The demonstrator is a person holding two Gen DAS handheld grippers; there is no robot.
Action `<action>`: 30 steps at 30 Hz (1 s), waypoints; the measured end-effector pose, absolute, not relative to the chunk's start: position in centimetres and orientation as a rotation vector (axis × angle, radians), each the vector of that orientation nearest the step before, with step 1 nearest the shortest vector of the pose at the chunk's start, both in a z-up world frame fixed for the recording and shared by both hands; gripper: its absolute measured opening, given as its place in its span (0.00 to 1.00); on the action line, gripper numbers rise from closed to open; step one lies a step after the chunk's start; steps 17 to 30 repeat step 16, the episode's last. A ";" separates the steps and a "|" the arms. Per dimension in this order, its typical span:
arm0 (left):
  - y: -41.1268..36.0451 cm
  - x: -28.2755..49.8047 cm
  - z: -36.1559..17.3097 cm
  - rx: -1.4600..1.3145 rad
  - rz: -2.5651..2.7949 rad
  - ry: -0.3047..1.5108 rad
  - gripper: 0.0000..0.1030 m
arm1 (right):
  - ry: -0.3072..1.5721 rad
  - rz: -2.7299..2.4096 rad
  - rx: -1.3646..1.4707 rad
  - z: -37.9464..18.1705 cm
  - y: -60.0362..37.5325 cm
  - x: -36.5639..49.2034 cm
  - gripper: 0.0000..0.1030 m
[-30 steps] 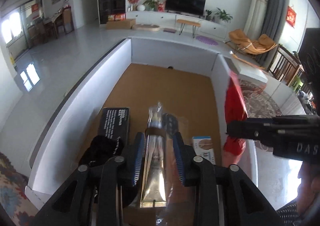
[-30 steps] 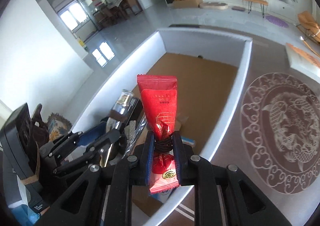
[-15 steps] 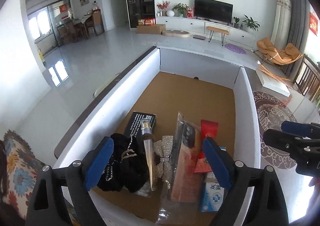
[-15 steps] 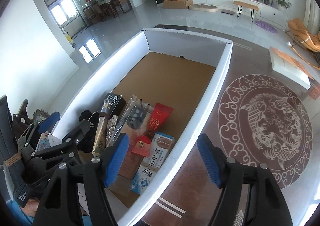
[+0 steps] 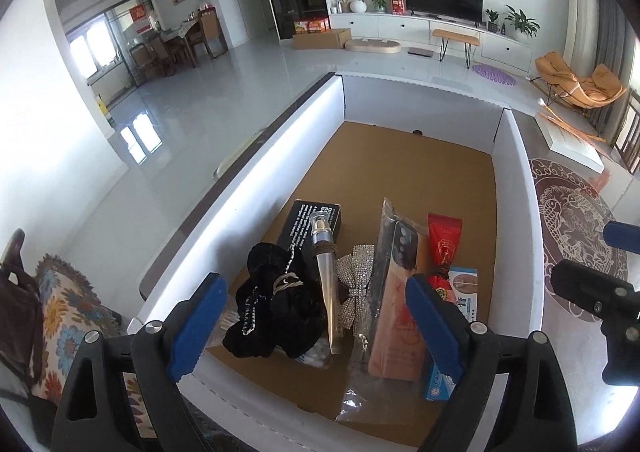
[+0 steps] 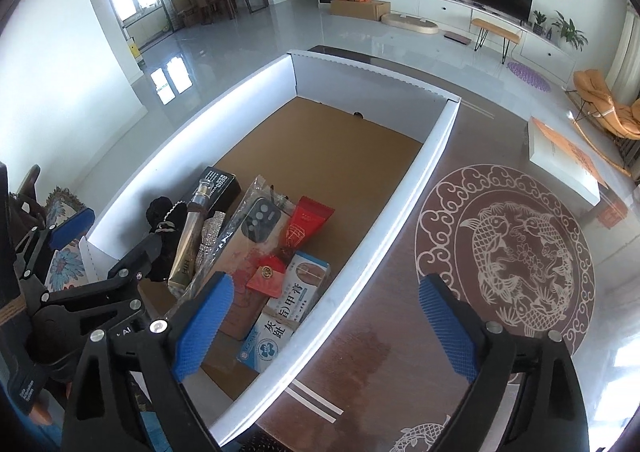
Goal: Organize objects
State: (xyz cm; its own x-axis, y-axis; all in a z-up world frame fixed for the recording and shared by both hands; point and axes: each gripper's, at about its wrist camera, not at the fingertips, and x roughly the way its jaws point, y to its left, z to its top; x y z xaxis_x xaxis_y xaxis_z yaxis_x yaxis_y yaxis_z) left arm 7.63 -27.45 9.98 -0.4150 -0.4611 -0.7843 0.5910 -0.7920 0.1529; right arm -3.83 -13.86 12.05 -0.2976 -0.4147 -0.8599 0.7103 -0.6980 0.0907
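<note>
We see the left gripper [image 5: 316, 326] with its fingers [image 5: 197, 326] spread wide and nothing between them, above the near end of the white box [image 5: 256, 172]. The right gripper [image 6: 326, 326] is opening, its fingers [image 6: 204, 326] apart and empty, over the box's right wall. In the box's near end lie a black scrunchie [image 5: 272, 312], a silver tube [image 5: 329, 280], a sparkly bow [image 5: 356, 284], a bagged phone case [image 5: 394, 284], a red tube [image 6: 298, 242] and a blue-and-white carton [image 6: 286, 314]. The box sits on the tabletop [image 6: 400, 312], by its left edge.
</note>
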 end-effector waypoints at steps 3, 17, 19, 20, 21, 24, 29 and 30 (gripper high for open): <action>-27.7 7.7 9.7 1.172 -2.202 0.224 0.88 | 0.412 -2.033 1.239 11.5 -14.2 -3.7 0.93; -28.1 9.5 10.9 1.078 -2.221 0.310 0.88 | 0.428 -2.010 1.240 11.2 -15.3 -2.7 0.94; -28.1 9.5 10.9 1.078 -2.221 0.310 0.88 | 0.428 -2.010 1.240 11.2 -15.3 -2.7 0.94; -28.1 9.5 10.9 1.078 -2.221 0.310 0.88 | 0.428 -2.010 1.240 11.2 -15.3 -2.7 0.94; -28.1 9.5 10.9 1.078 -2.221 0.310 0.88 | 0.428 -2.010 1.240 11.2 -15.3 -2.7 0.94; -28.1 9.5 10.9 1.078 -2.221 0.310 0.88 | 0.428 -2.010 1.240 11.2 -15.3 -2.7 0.94; -28.1 9.5 10.9 1.078 -2.221 0.310 0.88 | 0.428 -2.010 1.240 11.2 -15.3 -2.7 0.94; -28.1 9.5 10.9 1.078 -2.221 0.310 0.88 | 0.428 -2.010 1.240 11.2 -15.3 -2.7 0.94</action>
